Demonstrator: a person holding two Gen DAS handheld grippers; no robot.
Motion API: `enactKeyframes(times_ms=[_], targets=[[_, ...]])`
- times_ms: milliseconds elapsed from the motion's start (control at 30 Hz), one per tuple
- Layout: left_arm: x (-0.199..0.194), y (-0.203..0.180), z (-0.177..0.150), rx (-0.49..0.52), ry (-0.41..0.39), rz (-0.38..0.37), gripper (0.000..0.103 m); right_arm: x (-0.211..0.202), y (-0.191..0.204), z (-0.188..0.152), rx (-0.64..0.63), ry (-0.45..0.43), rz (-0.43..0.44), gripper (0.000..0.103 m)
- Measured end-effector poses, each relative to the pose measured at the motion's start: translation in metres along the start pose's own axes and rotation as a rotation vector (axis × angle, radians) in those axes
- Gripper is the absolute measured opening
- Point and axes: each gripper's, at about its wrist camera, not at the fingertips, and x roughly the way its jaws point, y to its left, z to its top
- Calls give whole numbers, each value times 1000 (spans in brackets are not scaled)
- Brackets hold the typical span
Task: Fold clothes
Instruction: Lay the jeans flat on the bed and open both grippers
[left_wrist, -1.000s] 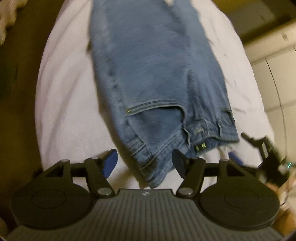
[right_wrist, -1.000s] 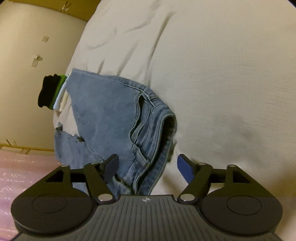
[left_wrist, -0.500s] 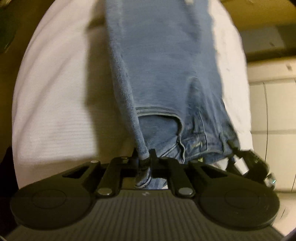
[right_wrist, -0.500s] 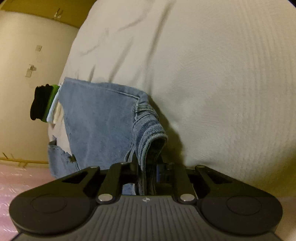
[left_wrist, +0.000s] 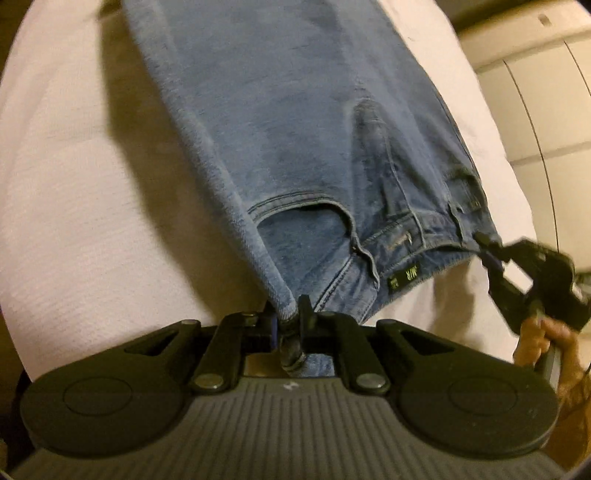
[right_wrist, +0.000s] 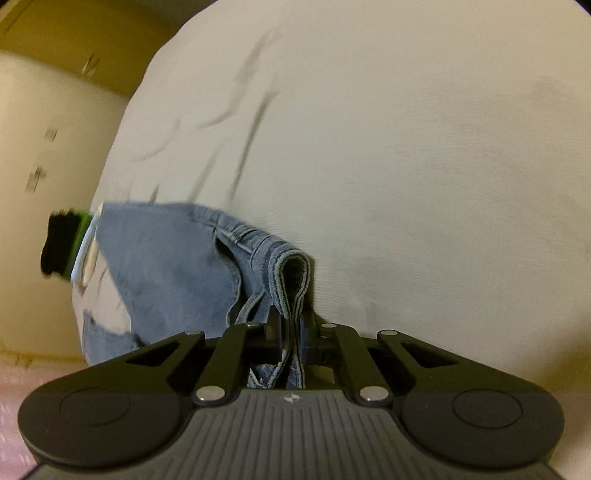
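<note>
Below, from our left wrist camera, our left tool (left_wrist: 287, 320) is clamped tight on the waistband corner of the blue jeans (left_wrist: 295, 129), which stretch away across the white bed (left_wrist: 74, 221); our right tool (left_wrist: 487, 254), held in a hand (left_wrist: 543, 339), pinches the waistband's other corner near the bed's right edge. From our right wrist camera, that tool (right_wrist: 291, 332) is closed on the folded waistband, the jeans (right_wrist: 166, 266) lying along the bed's (right_wrist: 406, 147) left edge.
</note>
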Motion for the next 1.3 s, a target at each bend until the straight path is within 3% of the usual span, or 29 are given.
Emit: enactKeyframes(times_ms=[67,133,200,233,267,300,333,367,433,600,700,800,867,933,1033,1100,1200,1300], targets=[[9,8,0,4,8,41,11,-7,-2,0,1,-6,-20,6],[8,16,3,-55,31,54,15,-9,-10,2,18,-3,-46,7],[-2,12,8,-48,58,70,15,-6,-15,1,22,17,-72,18],[-9,4,10,6,77,95,20,-7,-12,0,11,19,-90,24],[-15,-3,12,63,105,118,24,-8,-9,-2,1,22,-108,36],[-20,-8,12,105,143,130,33,-14,-3,-7,-16,8,-154,44],[-25,-9,10,122,180,131,35,-23,4,-13,-35,-15,-215,63],[-31,-9,8,134,199,135,34,-31,12,-20,-55,-39,-277,67],[-42,-9,7,161,227,150,35,-41,23,-41,-92,-43,-363,67],[-51,1,30,303,199,301,36,-36,56,-115,-175,96,-179,66],[-57,8,42,358,216,356,36,-12,82,-167,-295,168,-151,64],[-73,16,58,432,240,376,36,16,93,-219,-382,262,-200,61],[-86,21,72,494,245,403,36,34,95,-249,-411,341,-302,62],[-109,29,93,555,225,410,36,37,102,-263,-388,353,-362,62],[-151,46,130,629,178,397,40,21,117,-268,-285,268,-417,63],[-179,60,156,665,144,382,44,1,130,-276,-202,152,-421,67],[-220,81,193,717,96,359,48,-29,152,-291,-77,-28,-427,82],[-253,100,213,771,92,326,63,-47,178,-305,39,-144,-428,89]])
